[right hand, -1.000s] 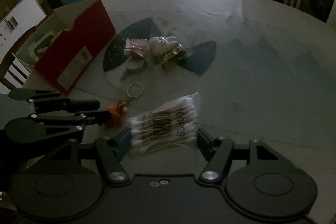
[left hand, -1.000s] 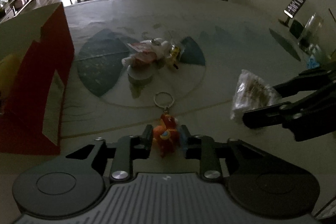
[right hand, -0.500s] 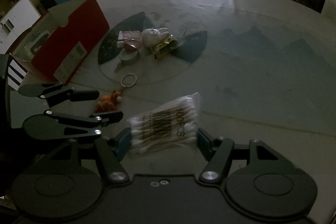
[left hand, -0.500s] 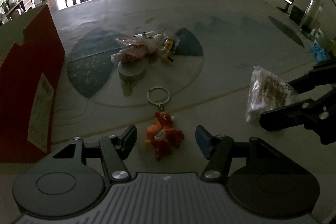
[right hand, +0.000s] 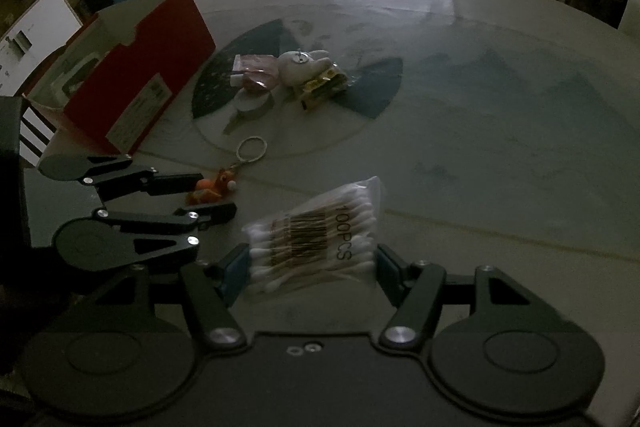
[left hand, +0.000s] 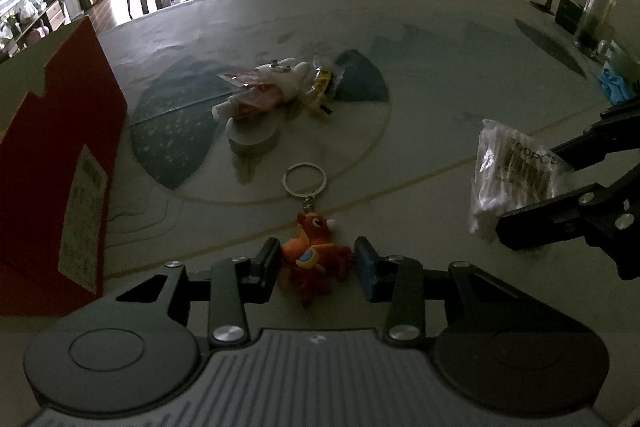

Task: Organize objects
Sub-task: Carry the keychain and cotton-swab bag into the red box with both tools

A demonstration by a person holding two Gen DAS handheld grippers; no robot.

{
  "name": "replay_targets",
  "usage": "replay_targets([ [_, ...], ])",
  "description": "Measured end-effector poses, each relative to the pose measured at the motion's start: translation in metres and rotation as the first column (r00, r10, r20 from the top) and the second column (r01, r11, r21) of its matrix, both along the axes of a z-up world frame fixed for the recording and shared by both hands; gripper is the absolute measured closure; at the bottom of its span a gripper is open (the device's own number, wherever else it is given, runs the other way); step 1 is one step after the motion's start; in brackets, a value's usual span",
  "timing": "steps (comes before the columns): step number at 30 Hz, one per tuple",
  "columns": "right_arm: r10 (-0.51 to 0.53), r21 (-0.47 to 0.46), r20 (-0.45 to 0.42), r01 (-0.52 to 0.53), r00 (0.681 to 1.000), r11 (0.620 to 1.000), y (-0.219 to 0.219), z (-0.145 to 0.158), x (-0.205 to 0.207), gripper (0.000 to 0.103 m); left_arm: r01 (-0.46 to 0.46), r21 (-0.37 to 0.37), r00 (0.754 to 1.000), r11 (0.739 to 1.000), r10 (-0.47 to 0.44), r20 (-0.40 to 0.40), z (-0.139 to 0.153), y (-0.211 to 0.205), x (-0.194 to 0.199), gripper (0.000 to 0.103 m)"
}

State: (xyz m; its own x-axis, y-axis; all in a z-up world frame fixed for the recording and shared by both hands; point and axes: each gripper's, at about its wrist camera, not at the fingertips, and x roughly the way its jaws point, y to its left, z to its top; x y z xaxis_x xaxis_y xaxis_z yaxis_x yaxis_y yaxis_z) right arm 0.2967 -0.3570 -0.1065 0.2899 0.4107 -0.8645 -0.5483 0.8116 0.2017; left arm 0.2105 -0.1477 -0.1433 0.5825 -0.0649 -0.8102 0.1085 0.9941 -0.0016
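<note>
Your left gripper (left hand: 316, 263) has the orange horse keychain (left hand: 314, 255) sitting between its jaws on the worktop (left hand: 440, 75), the left pad touching or nearly touching the figure and a thin gap showing at the right pad, so read it as straddling, not clamped. The keychain's long axis runs toward 12 o'clock from that gripper: the body is between the pads, the chain and key ring (left hand: 305, 180) lead straight ahead. Your right gripper (right hand: 308, 267) is closed across the bag of cotton swabs (right hand: 316, 235), pads pressed on both short ends, the bag's length lying across the jaws from 9 to 3 o'clock; whether it is off the surface I cannot tell. The red box (right hand: 136, 67), the likely place for both, lies at about 10 o'clock from either gripper, and your left one is clearly nearer to it. The remaining small things cluster at 12 o'clock on the worktop's centre disc.
</note>
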Motion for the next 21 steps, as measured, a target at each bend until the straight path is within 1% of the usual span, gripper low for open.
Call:
replay_targets([
  [7,0.012,-0.004,0.010,-0.012,1.000,1.000,0.002,0.005,-0.003,0.038,-0.028,-0.077,1.000,0.997,0.029,0.012,0.014,0.010,-0.007,0.065],
  [14,0.039,0.001,0.020,-0.039,0.999,0.999,0.014,0.015,-0.010,0.038,-0.052,-0.163,0.998,0.985,0.056,0.016,0.031,0.026,-0.015,0.065],
  [21,0.064,-0.002,0.039,-0.064,0.997,0.998,0.031,0.028,-0.020,0.038,-0.050,-0.206,0.997,0.977,0.060,0.044,0.048,0.044,-0.028,0.065],
])
